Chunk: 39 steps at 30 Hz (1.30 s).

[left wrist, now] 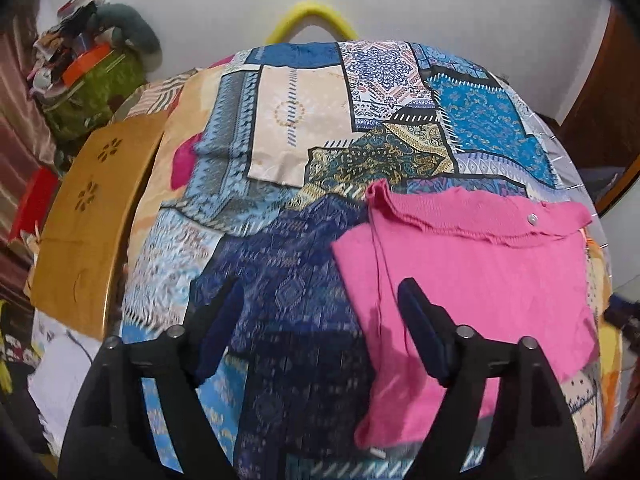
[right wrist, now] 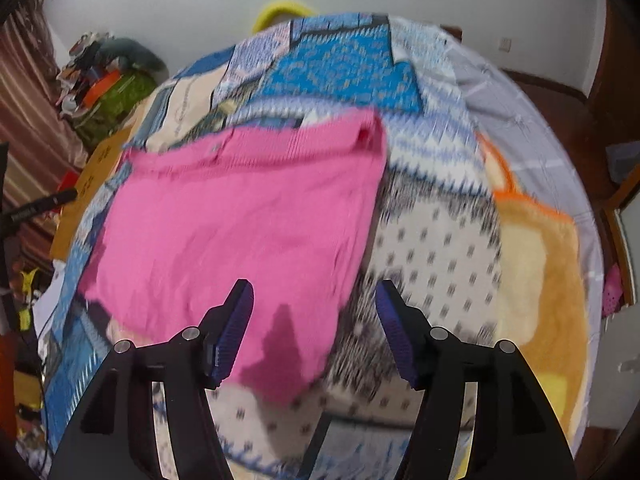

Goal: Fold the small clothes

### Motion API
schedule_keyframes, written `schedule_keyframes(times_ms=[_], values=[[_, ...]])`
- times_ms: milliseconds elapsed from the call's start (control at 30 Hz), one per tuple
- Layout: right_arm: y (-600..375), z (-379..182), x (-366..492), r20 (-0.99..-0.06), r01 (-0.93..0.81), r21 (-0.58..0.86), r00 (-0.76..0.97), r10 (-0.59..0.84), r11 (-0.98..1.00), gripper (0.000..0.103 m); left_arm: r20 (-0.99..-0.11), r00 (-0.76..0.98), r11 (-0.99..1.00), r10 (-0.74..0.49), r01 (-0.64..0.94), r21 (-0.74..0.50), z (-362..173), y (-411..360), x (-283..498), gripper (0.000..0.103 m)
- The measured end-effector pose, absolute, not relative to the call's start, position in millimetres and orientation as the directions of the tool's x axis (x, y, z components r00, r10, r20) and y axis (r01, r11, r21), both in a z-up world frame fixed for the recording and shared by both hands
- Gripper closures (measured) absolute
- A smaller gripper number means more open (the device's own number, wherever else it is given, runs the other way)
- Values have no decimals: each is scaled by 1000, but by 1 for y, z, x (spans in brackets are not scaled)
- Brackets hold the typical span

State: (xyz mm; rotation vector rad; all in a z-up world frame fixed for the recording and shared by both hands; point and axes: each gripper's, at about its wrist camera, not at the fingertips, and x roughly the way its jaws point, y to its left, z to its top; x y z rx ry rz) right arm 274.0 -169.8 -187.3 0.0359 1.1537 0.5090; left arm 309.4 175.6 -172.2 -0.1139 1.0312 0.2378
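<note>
A small pink knit garment [left wrist: 472,280] lies flat on a patchwork-patterned bedspread [left wrist: 304,144], with a ribbed collar and a snap button at its far edge. My left gripper [left wrist: 320,292] is open and empty, hovering over the garment's left edge. In the right wrist view the pink garment [right wrist: 248,216] lies ahead and to the left on the bedspread [right wrist: 436,264]. My right gripper [right wrist: 314,292] is open and empty, just above the garment's near right corner. That view is blurred.
A brown wooden board [left wrist: 92,216] lies along the bed's left side. A cluttered pile with a green bag [left wrist: 92,92] stands at the far left by a striped curtain. A yellow curved object [left wrist: 312,20] shows behind the bed. An orange-edged fuzzy blanket [right wrist: 544,272] lies on the right.
</note>
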Motion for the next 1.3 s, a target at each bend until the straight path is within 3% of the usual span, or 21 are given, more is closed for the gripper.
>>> schedule_keyframes(times_ms=[267, 433, 500, 567, 1033, 1300], values=[[-160, -225, 261, -880, -342, 329, 226, 417, 880, 44, -874, 463, 971, 149, -236, 40, -179, 178, 287, 23], [-150, -223, 261, -868, -413, 308, 246, 431, 857, 66, -868, 465, 973, 173, -218, 77, -181, 174, 291, 23], [-151, -221, 262, -856, -422, 325, 250, 453, 846, 85, -870, 467, 975, 159, -212, 64, -183, 172, 298, 23], [-151, -219, 262, -846, -444, 316, 269, 461, 838, 92, -872, 469, 977, 145, -205, 52, -183, 170, 306, 23], [-171, -222, 334, -870, -415, 138, 384, 311, 899, 93, -850, 509, 989, 138, -110, 95, -183, 143, 376, 23], [-188, -234, 380, -862, -314, 144, 426, 274, 939, 93, -896, 444, 994, 32, -105, -17, -219, 138, 426, 23]])
